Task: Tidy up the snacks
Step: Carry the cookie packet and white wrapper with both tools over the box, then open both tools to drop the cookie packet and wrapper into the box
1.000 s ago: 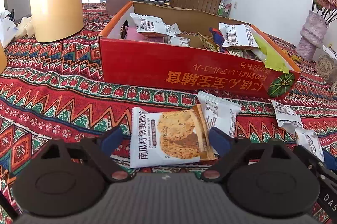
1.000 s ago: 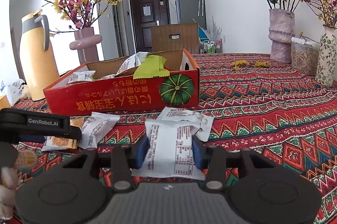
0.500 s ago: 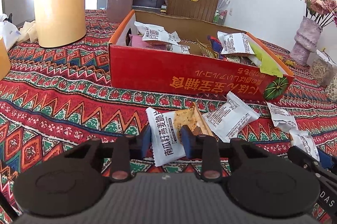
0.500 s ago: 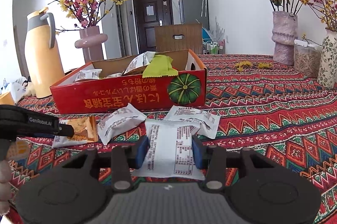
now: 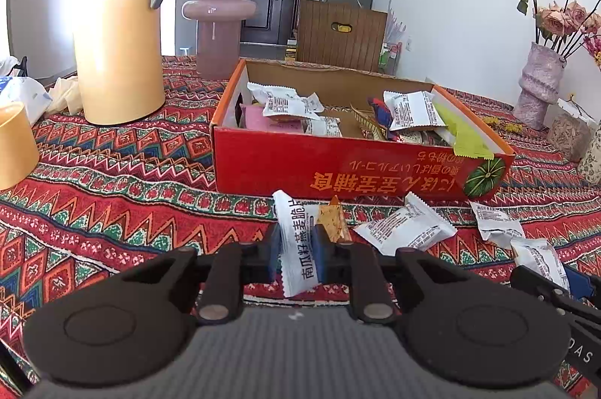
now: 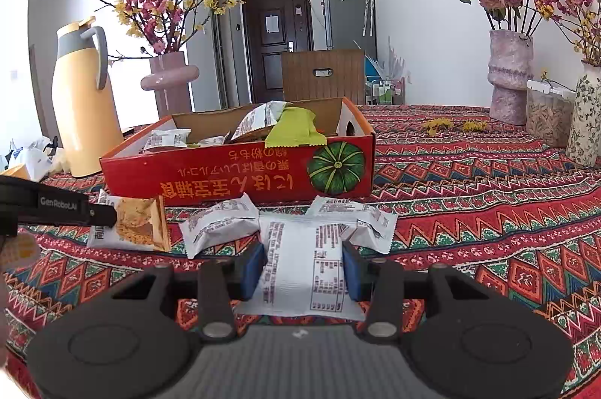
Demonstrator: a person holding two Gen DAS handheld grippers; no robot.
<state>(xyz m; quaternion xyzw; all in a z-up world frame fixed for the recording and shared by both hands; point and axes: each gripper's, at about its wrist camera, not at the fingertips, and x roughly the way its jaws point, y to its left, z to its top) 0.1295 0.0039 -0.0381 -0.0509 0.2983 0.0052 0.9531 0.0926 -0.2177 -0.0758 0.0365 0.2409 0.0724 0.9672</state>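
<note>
Since a second ago the left hand-held gripper (image 5: 296, 250) has gone from spread around the oat crisp packet (image 5: 300, 245) to pinching it and raising it, so the packet now stands folded between the blue pads (image 5: 273, 250), in front of the red snack box (image 5: 338, 170). From the right wrist view the packet (image 6: 131, 224) looks clear of the bench (image 6: 507, 211), though the black finger covers part of it and I cannot be sure its lower edge is off the cloth. The right hand-held gripper (image 6: 302, 267) is pressed onto a white snack packet (image 6: 300, 267), gripping it across its width just short of the box's pumpkin corner.

Both grips seem chosen for the same reason: a soft wrapper squeezed at its middle can be carried over the box's front wall and dropped in with the packets already there (image 5: 289, 104). Two more white packets lie on the cloth against the box front, one (image 6: 218, 224) left of the held white one and one (image 6: 353, 213) just behind it, so the sorting is partly done.

Room to move is good. The box's front wall is the only edge to clear, and the box is open on top, with bare cardboard showing toward its far wall. A green wrapper (image 5: 464, 134) drapes over the front rim near the pumpkin corner and could be dragged out by a low pass there. The yellow thermos (image 5: 116, 23) stands well left of the box, out of either path.
</note>
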